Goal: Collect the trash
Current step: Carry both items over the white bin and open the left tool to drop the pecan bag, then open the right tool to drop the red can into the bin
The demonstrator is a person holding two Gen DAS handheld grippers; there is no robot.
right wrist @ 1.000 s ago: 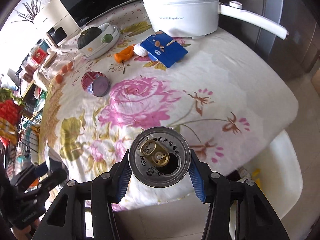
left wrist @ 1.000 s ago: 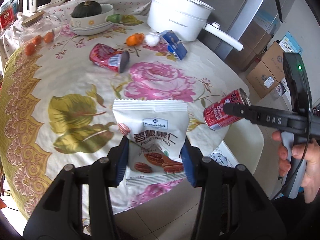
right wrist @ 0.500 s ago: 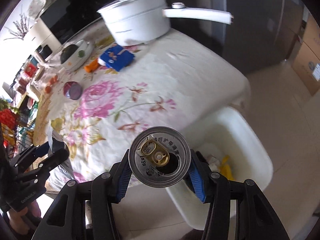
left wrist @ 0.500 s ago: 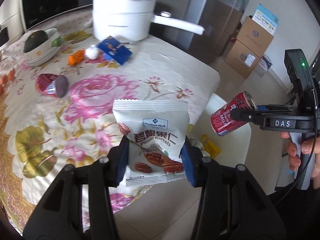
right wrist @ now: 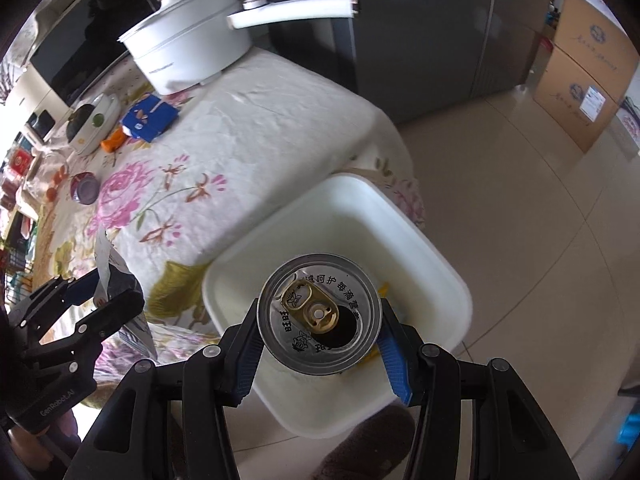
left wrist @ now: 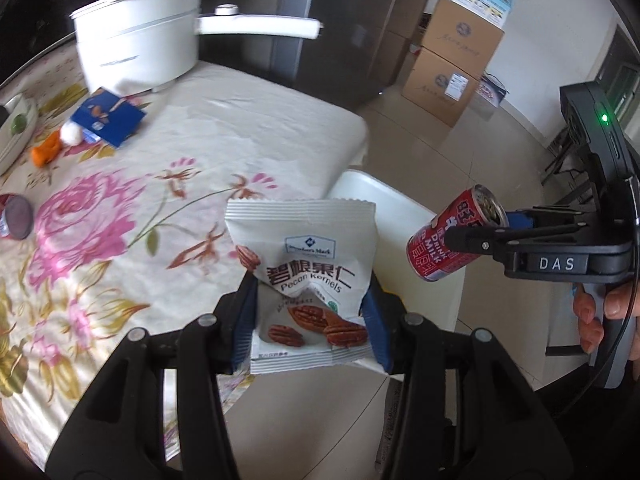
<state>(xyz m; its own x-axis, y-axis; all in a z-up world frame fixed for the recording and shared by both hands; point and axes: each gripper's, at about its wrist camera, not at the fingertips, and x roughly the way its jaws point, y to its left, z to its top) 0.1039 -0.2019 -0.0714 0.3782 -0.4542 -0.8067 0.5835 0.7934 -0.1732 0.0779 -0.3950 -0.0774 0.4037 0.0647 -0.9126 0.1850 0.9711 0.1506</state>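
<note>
My left gripper (left wrist: pixel 310 320) is shut on a white pecan snack bag (left wrist: pixel 304 264), held upright over the table's near edge beside the white bin (left wrist: pixel 400 208). In the right wrist view the same left gripper (right wrist: pixel 100 300) shows at the left with the bag (right wrist: pixel 106 256). My right gripper (right wrist: pixel 320 340) is shut on an opened red drink can (right wrist: pixel 320 316), top toward the camera, hanging over the white bin (right wrist: pixel 448 276). From the left wrist view the can (left wrist: pixel 452 240) tilts in the right gripper (left wrist: pixel 480 228), above the bin's far side.
On the flowered tablecloth (left wrist: pixel 160 184) lie a blue carton (left wrist: pixel 110 118), an orange scrap (left wrist: pixel 46 150), a white ball (left wrist: pixel 72 134) and a red can (left wrist: pixel 16 216). A white pot (left wrist: pixel 140 46) stands at the back. Cardboard boxes (left wrist: pixel 452 64) sit on the tiled floor.
Both grippers have swung away from the table's middle toward its edge, each keeping its load. The white bin has come fully into view under the can.
</note>
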